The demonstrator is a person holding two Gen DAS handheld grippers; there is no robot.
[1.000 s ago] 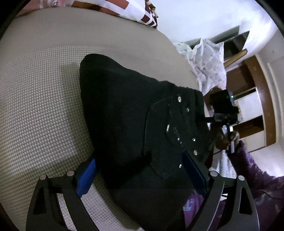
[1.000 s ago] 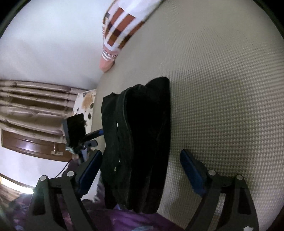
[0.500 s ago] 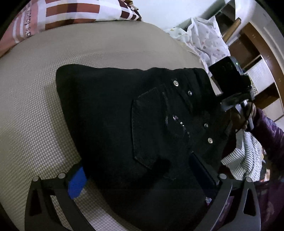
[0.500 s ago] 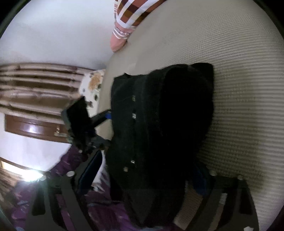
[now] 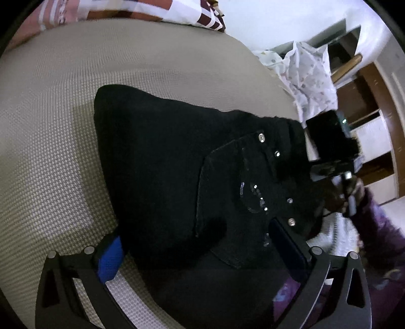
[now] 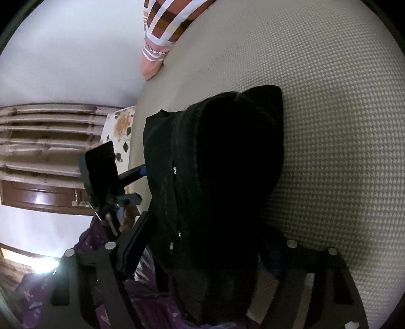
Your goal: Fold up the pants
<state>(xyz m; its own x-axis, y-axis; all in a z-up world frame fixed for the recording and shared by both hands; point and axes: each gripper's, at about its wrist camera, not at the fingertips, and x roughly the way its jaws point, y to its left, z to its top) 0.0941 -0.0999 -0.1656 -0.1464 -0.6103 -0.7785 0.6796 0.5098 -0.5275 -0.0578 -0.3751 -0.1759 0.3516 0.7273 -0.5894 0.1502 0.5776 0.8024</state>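
Observation:
Folded black pants (image 5: pixel 162 162) lie on the beige bed cover (image 5: pixel 50 151), studded back pocket up. My left gripper (image 5: pixel 192 235) is open at its widest over the near end of the stack. Its blue left pad (image 5: pixel 110 260) sits beside the cloth's edge, and its right finger (image 5: pixel 288 248) lies against the pocket side. In the right wrist view the pants (image 6: pixel 227 164) fill the gap of my right gripper (image 6: pixel 207 225), whose jaws are opening. Its left finger (image 6: pixel 136 240) stands at the cloth's edge; the right finger is mostly hidden behind the fold.
A striped pillow (image 5: pixel 141 12) lies at the head of the bed. The bed's edge runs just past the pants' waistband, with a white spotted cloth (image 5: pixel 308 76) and wooden shelves (image 5: pixel 374 121) beyond. A purple sleeve (image 5: pixel 374 227) and hand hold the other gripper (image 5: pixel 326 136).
My right gripper has moved in along the pants, so the stack now fills its gap; its jaws narrowed, then widened. My left gripper's fingers have spread wider around the near end.

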